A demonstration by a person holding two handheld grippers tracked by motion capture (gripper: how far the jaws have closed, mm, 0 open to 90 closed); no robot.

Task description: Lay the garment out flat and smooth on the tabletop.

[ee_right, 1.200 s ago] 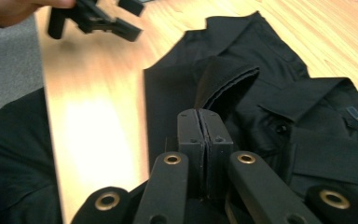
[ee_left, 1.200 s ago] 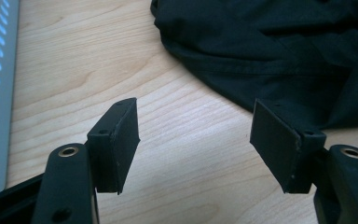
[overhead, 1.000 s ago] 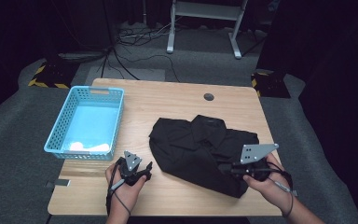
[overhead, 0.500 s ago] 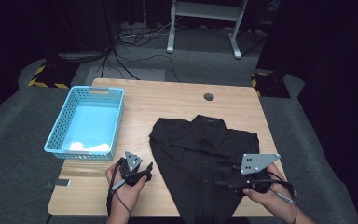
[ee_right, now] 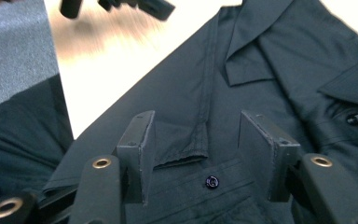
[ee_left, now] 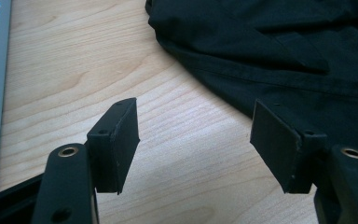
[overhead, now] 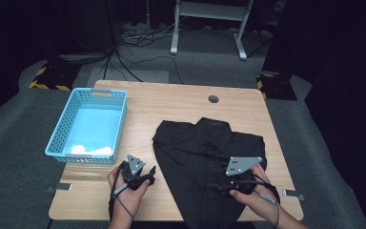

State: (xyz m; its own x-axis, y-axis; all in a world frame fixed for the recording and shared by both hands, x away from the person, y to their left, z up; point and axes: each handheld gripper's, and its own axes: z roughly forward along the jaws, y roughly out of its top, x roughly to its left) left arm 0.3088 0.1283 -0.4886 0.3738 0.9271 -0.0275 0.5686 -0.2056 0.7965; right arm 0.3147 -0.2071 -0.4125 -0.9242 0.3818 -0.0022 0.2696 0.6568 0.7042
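Blue basket (overhead: 86, 125) on wooden table (overhead: 181, 102)

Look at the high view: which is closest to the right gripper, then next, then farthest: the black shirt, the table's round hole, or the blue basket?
1. Black shirt, right beneath the right gripper.
2. Round hole, up near the table's far edge.
3. Blue basket, far left.

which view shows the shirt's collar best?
The high view: the whole black shirt lies spread on the table, collar at its far end. The right gripper view shows a close-up of placket, a button and a collar part. The left gripper view catches an edge and folds.
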